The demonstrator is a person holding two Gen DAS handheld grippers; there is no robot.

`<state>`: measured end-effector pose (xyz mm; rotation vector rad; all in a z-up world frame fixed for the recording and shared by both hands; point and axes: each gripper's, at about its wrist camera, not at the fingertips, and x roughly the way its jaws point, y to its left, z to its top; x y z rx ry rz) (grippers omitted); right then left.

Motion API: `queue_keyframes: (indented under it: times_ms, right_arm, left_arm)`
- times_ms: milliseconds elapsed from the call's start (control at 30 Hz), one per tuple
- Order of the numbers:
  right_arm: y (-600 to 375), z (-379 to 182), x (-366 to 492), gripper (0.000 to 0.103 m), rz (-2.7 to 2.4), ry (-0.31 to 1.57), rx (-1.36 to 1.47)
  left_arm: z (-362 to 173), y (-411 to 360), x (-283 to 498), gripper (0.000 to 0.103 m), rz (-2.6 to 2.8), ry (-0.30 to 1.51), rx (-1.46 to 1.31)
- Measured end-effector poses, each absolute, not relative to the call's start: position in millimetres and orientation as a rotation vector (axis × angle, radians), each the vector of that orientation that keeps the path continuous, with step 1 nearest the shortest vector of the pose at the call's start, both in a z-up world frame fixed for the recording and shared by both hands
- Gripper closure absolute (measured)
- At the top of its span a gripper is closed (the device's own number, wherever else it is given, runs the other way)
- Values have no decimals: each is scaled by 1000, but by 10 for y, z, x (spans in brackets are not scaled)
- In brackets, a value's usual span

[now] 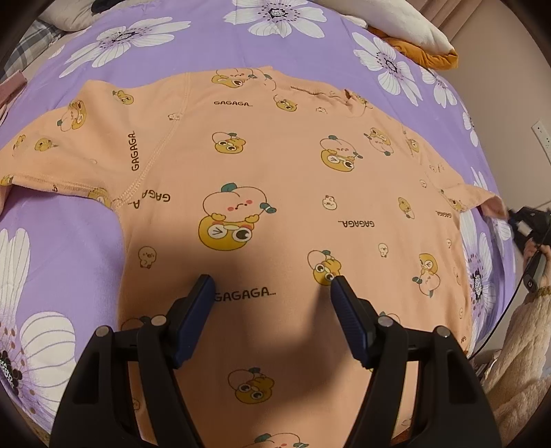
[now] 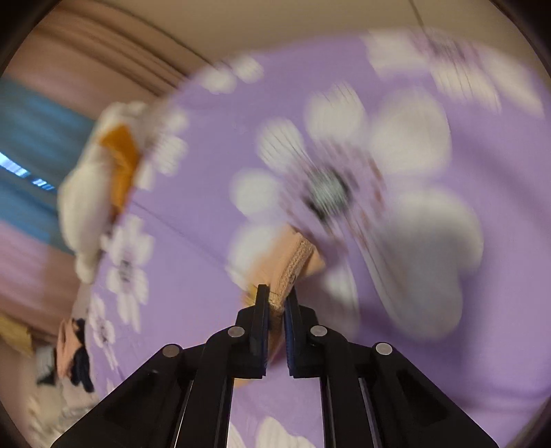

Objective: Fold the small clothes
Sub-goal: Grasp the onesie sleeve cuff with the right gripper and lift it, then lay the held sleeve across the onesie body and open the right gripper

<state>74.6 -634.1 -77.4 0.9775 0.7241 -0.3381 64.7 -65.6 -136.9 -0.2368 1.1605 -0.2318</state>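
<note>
Right gripper (image 2: 275, 296) pinches the sleeve cuff (image 2: 292, 265) of the peach shirt (image 1: 275, 172) — at the bedspread's (image 1: 292, 44) right edge. Left gripper (image 1: 272, 282) wide, empty, over the hem; sleeves run left-right.

Place: a home bedroom.
Bed: a purple bedsheet (image 1: 286, 44) printed with large white flowers covers it.
Bedding: a white pillow (image 1: 406, 24) lies at the far edge.
Wall: a white wall socket (image 1: 544, 136) beside the bed.
Window side: curtains (image 2: 31, 155), blurred.
</note>
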Motion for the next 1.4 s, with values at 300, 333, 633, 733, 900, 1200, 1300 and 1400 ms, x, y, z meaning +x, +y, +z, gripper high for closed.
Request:
queue_keyframes:
  times_ms: [300, 333, 633, 733, 900, 1200, 1300, 1400]
  right_arm:
    - [-6508, -1095, 466, 94, -483, 757, 924]
    - [-6517, -1254, 468, 94, -508, 803, 940]
    - [-6311, -670, 704, 95, -484, 700, 799]
    - [-6024, -219, 833, 95, -418, 633, 687]
    - [-5268, 421, 1105, 95, -217, 556, 528]
    - [-3685, 700, 1299, 95, 185, 591, 360]
    - [-3180, 632, 1294, 95, 281, 619, 280]
    - [-2759, 487, 1330, 95, 365, 671, 234]
  left_arm:
    - [-1370, -658, 663, 34, -223, 1166, -240]
    - [-1365, -647, 664, 34, -226, 1169, -246]
    - [-1151, -411, 633, 34, -221, 1135, -370]
    - [-1021, -292, 581, 34, -201, 1097, -380]
    - [-899, -115, 506, 33, -153, 1054, -379]
    - [-834, 121, 350, 33, -94, 1025, -372]
    - [-803, 203, 301, 33, -70, 1015, -385]
    - [-775, 277, 239, 33, -64, 999, -401]
